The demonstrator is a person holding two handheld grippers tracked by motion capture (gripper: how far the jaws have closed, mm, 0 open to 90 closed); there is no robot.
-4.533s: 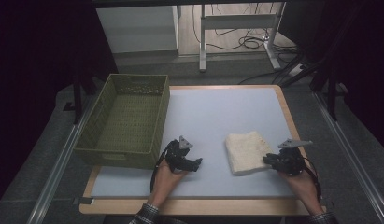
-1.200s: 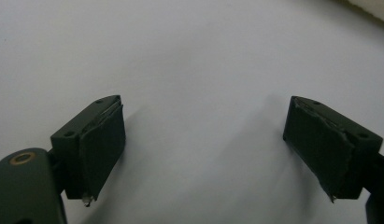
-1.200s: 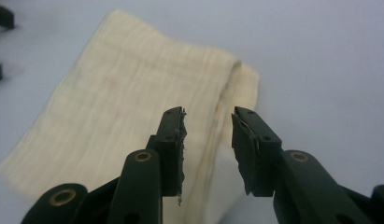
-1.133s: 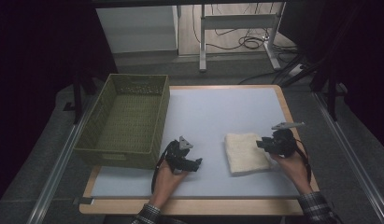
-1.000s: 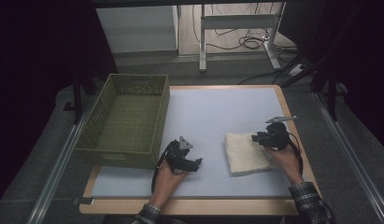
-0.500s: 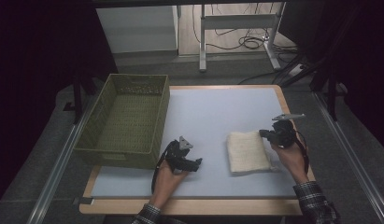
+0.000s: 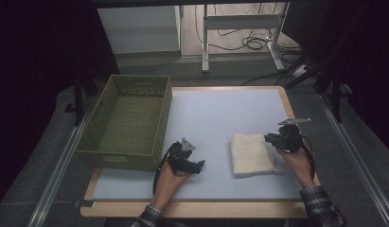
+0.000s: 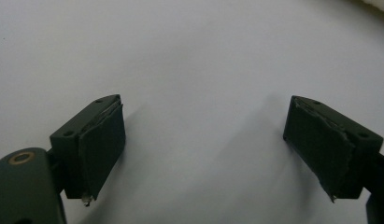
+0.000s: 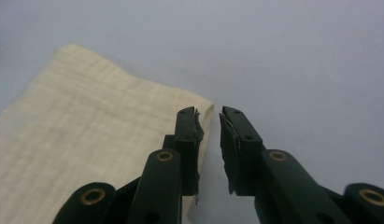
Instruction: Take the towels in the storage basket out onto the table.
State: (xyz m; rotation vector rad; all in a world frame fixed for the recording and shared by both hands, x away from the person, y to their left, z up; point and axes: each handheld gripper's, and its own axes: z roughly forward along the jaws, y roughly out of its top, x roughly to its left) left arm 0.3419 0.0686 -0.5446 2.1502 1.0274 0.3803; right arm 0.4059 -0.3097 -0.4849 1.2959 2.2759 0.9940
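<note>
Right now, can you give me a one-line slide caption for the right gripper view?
Right gripper hovering with jaws slightly apart at the corner of a folded cream towel on the pale table.

Looks like a lab or test room to me, not a home. I'm working at a bench (image 7: 239,106) with a pale blue mat and a wooden rim, set on grey carpet. Dark drapes close off both sides. Metal rails (image 7: 64,161) run along the floor beside the bench. Behind it: a white cabinet (image 7: 137,28), a metal desk frame (image 7: 239,23) and loose cables (image 7: 251,43) on a wooden floor. Back of the room is dim, so probably a recording bay.
</note>
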